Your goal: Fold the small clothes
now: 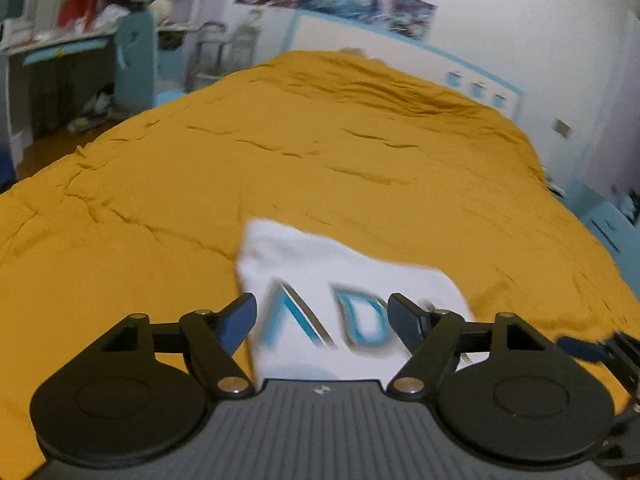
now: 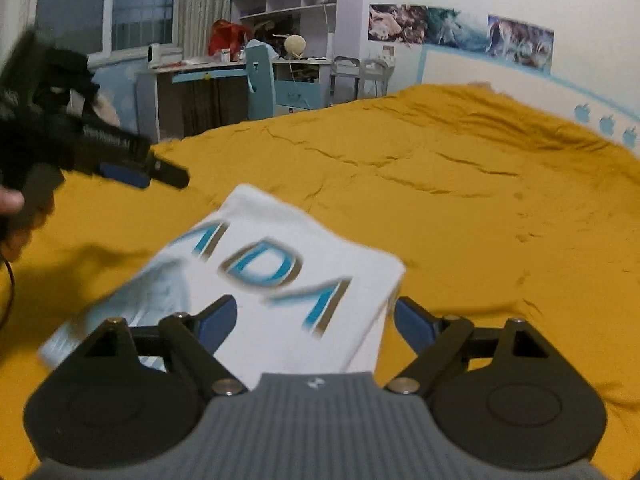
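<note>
Both tools, left tool (image 1: 322,320) and right tool (image 2: 314,322), are gaping empty over the white garment (image 2: 280,280), seemingly already folded on the bed (image 2: 440,200); little is remaining.

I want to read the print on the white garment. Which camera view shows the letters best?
The right wrist view: the white garment lies mostly uncovered on the yellow bedspread, with several blue letters visible, though blurred. In the left wrist view the garment is partly hidden behind the gripper, so fewer letters show.
</note>
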`<move>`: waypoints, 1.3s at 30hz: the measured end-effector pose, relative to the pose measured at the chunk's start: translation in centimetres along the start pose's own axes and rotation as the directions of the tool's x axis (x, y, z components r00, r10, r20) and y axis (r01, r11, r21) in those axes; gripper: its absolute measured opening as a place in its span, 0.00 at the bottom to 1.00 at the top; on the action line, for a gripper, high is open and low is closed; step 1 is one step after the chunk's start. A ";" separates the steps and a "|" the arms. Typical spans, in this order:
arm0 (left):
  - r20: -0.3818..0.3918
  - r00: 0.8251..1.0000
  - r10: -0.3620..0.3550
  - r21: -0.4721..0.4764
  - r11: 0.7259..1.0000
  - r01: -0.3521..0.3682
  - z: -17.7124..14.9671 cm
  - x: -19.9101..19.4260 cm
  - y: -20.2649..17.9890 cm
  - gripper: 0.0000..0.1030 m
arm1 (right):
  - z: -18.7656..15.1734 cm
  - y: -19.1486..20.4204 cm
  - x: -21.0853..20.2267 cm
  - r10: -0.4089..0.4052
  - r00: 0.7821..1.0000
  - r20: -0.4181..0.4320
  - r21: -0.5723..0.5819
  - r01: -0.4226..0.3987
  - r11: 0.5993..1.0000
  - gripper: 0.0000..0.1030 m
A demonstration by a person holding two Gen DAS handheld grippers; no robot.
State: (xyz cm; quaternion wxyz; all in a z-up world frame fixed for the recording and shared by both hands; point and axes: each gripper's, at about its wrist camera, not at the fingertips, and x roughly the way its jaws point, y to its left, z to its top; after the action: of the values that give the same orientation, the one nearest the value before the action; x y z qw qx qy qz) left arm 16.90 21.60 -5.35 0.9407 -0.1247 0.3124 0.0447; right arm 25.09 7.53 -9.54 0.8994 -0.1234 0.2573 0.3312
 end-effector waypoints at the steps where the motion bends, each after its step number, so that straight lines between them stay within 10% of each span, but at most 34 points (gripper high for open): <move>1: -0.011 1.000 -0.010 0.028 1.000 0.010 -1.3 -0.9 -0.7 0.86 | -0.8 0.9 -0.7 -0.018 1.000 -0.004 -0.008 0.018 1.000 0.79; 15: -0.162 0.984 -0.080 0.000 0.997 0.081 -8.0 0.8 -1.9 0.93 | -7.3 1.1 -0.9 -0.072 0.975 -0.209 0.086 0.092 0.992 0.71; 31: -0.147 0.958 0.247 0.044 0.969 -0.243 -5.5 -9.2 -6.6 0.89 | -3.0 1.9 -9.7 -0.134 0.975 -0.178 0.249 0.176 0.952 0.80; 39: -0.140 0.961 0.238 0.017 0.971 -0.238 -7.2 -13.6 -8.5 0.89 | -3.4 4.5 -14.8 -0.159 0.967 -0.199 0.294 0.213 0.932 0.80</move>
State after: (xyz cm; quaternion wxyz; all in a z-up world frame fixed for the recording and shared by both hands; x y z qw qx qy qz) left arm 3.25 11.44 -1.03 0.9041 -0.0890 0.3906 0.1487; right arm 11.22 1.70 -4.51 0.9094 -0.0312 0.3701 0.1873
